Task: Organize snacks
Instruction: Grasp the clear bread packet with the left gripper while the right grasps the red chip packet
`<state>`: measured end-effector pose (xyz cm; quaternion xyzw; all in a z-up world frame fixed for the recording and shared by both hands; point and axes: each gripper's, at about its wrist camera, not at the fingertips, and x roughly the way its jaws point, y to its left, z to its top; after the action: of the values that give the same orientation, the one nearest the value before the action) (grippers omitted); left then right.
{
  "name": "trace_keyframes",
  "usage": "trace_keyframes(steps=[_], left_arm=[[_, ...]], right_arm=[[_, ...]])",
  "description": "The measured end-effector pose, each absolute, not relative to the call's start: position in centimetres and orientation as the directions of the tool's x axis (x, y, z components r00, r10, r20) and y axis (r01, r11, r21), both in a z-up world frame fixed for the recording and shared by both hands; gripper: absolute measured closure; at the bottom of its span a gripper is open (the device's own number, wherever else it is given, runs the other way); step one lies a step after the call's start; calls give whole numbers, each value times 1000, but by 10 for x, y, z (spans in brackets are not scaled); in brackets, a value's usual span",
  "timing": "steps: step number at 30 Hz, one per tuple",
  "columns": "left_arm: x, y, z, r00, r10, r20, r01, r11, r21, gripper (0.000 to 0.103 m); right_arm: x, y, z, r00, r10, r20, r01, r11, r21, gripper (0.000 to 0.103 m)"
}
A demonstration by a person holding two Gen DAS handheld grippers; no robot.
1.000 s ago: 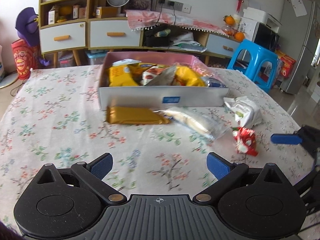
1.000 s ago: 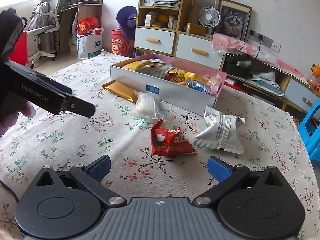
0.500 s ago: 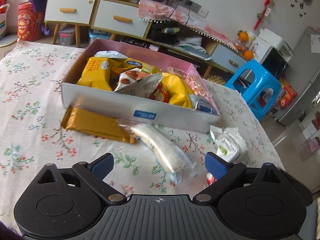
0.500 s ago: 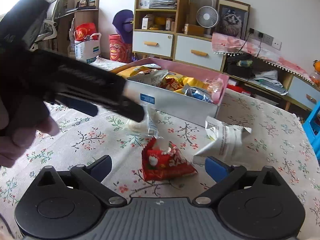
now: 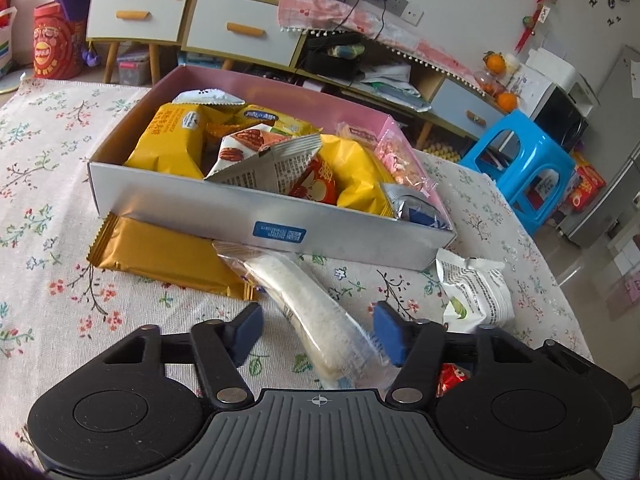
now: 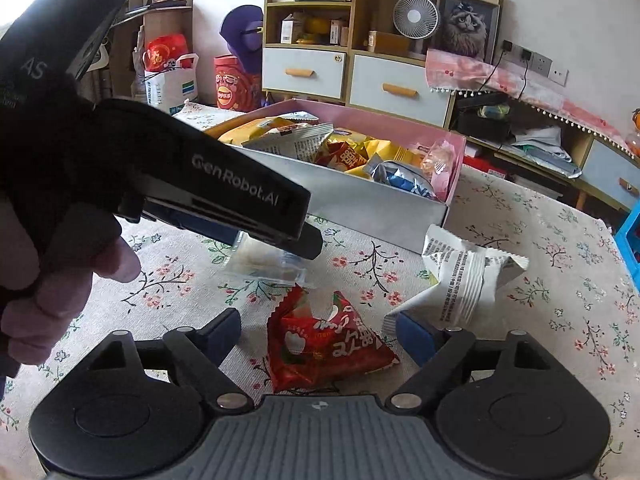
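A clear packet with a white roll (image 5: 316,312) lies on the floral tablecloth in front of the silver snack box (image 5: 240,216). My left gripper (image 5: 318,334) straddles its near end, jaws closing; the right pad brushes the wrapper and the left pad stands apart from it. In the right wrist view a red triangular packet (image 6: 324,348) lies between the fingers of my right gripper (image 6: 320,336), whose jaws are also closing without pressing on it. The left gripper's black body (image 6: 208,192), held by a hand, hangs over the clear packet (image 6: 264,264).
A flat gold packet (image 5: 160,256) lies against the box front. A crumpled white packet (image 6: 468,280) sits by the right gripper's right finger, near the box corner (image 6: 440,216). The box holds several yellow and printed packets. A blue stool (image 5: 520,168) stands beyond the table edge.
The left gripper swung in toward the box and came down over the clear packet, its jaws narrowing. The right gripper edged closer to the red packet and narrowed slightly.
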<state>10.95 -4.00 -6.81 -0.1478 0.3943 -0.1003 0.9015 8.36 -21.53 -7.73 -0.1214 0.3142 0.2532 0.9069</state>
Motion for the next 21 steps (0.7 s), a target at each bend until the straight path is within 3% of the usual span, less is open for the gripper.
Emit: trace_keyframes(steps=[6, 11, 21], left_arm=[[112, -34, -69, 658, -306, -688, 60, 932, -357, 69], [112, -19, -69, 643, -321, -695, 44, 922, -385, 80], [102, -1, -66, 626, -348, -698, 53, 912, -407, 85]], right_arm=[[86, -212, -77, 670, 394, -629, -544, 837, -55, 41], [85, -210, -74, 666, 406, -625, -565, 822, -68, 68], [80, -208, -68, 660, 430, -616, -597, 798, -83, 77]])
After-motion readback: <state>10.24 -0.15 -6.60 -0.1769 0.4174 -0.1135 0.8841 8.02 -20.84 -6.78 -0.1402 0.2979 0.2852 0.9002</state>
